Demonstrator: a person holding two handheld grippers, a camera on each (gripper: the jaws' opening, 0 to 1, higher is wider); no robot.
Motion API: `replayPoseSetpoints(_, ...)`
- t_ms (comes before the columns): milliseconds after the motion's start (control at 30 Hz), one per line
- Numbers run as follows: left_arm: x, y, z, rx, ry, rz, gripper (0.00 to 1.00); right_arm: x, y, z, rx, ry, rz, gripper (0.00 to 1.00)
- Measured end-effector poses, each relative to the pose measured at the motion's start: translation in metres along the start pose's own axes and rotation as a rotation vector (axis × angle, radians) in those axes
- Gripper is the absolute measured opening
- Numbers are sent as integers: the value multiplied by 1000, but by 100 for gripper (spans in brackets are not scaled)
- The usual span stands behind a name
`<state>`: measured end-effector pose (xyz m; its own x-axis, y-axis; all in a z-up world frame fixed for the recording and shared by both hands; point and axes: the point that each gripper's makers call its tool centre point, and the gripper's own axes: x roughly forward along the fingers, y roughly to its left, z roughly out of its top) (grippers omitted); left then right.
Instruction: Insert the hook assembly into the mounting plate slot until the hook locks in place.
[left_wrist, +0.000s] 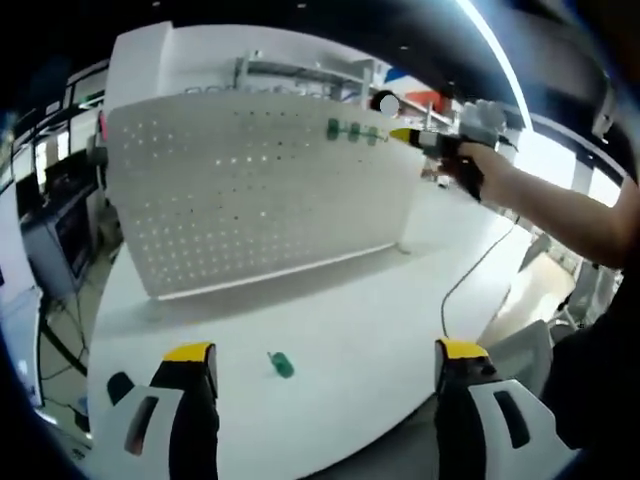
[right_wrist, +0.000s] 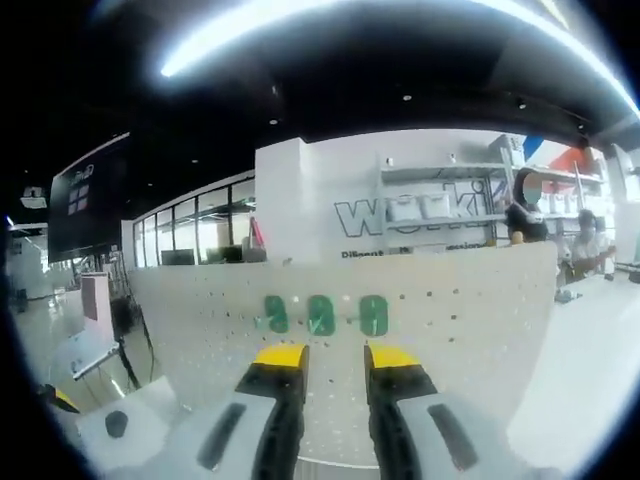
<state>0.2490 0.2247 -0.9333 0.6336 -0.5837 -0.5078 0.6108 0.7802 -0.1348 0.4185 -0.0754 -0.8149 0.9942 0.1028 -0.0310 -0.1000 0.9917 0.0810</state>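
Green hook (left_wrist: 281, 364) is lying on the white table (left_wrist: 380, 300) between our wide-open left gripper (left_wrist: 325, 355) jaws; three more hooks (right_wrist: 321, 315) are hanging on the pegboard (right_wrist: 200, 320), where we are holding our empty right gripper (right_wrist: 333, 362), jaws slightly apart.

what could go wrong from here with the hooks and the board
1. One green hook lies loose on the white table near its front edge, between the left gripper jaws; a careless sweep might knock it off.
2. The right gripper is close to the pegboard just under three mounted green hooks; pushing forward may bump them loose.
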Motion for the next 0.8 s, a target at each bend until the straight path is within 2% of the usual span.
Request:
replayPoseSetpoints(100, -1, 1, -5, -3, 19, 2, 92, -9, 7, -27, 35, 77, 30, 21)
replayPoseSetpoints(167, -3, 3, -13, 4, 50, 9, 93, -16, 10, -37, 26, 99, 37, 21)
replayPoseSetpoints(267, -6, 5, -19, -9, 57, 11, 94, -29, 21, -55, 14, 137, 71, 22)
replayPoseSetpoints(367, -8, 7, -25, -18, 69, 17, 94, -41, 32, -86, -4, 236, 123, 23)
replayPoseSetpoints(433, -8, 6, -29, -18, 82, 16, 95, -50, 40, -101, -19, 275, 154, 23)
replayPoseSetpoints(567, -10, 4, -33, -22, 93, 17, 95, -67, 54, -121, -26, 314, 192, 25)
replayPoseSetpoints(667, -10, 4, -35, -25, 101, 17, 95, -81, 70, -146, -55, 381, 269, 26)
replayPoseSetpoints(800, -12, 8, -45, -2, 147, 29, 95, -100, 90, -167, -99, 447, 357, 28)
